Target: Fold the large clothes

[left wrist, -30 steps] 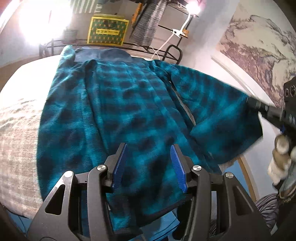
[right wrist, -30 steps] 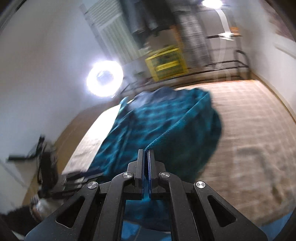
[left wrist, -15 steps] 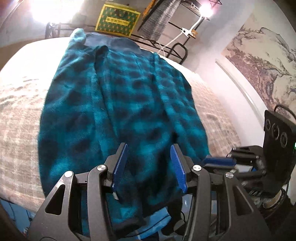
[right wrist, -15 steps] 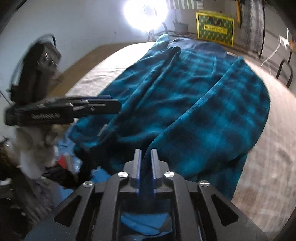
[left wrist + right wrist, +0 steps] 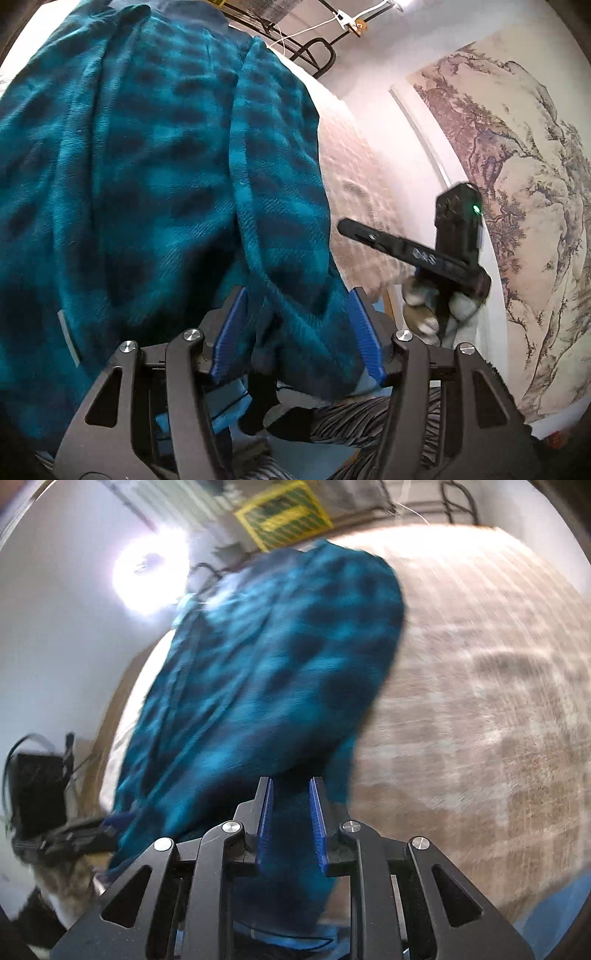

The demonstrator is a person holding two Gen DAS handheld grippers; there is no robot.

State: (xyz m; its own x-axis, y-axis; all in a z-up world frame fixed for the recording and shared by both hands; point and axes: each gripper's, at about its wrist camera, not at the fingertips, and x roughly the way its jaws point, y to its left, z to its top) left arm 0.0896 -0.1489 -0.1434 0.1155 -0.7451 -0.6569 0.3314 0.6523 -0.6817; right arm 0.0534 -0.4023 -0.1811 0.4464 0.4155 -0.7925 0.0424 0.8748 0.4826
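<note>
A large teal and black plaid fleece garment (image 5: 147,177) lies lengthwise on the bed, its right side folded over onto the middle. My left gripper (image 5: 300,332) is low at the near hem. A thick fold of the hem sits between its blue pads (image 5: 232,332), which are closing but stand apart. My right gripper (image 5: 291,823) hovers over the garment's (image 5: 266,664) near right edge. Its jaws are opening, and fabric shows in the gap without being pinched. In the left wrist view a gloved hand holds the right gripper (image 5: 399,247) over the bed beside the garment.
A beige checked bedcover (image 5: 480,709) lies bare to the garment's right. A landscape painting (image 5: 524,155) hangs on the right wall. Behind the bed are a black metal rack (image 5: 314,48), a yellow-green box (image 5: 284,513) and a bright lamp (image 5: 147,568). Striped trousers (image 5: 351,417) show below.
My right gripper carried the garment's side across onto the middle, sank toward the bed and parted its jaws. My left gripper dropped to the near hem and its jaws narrowed.
</note>
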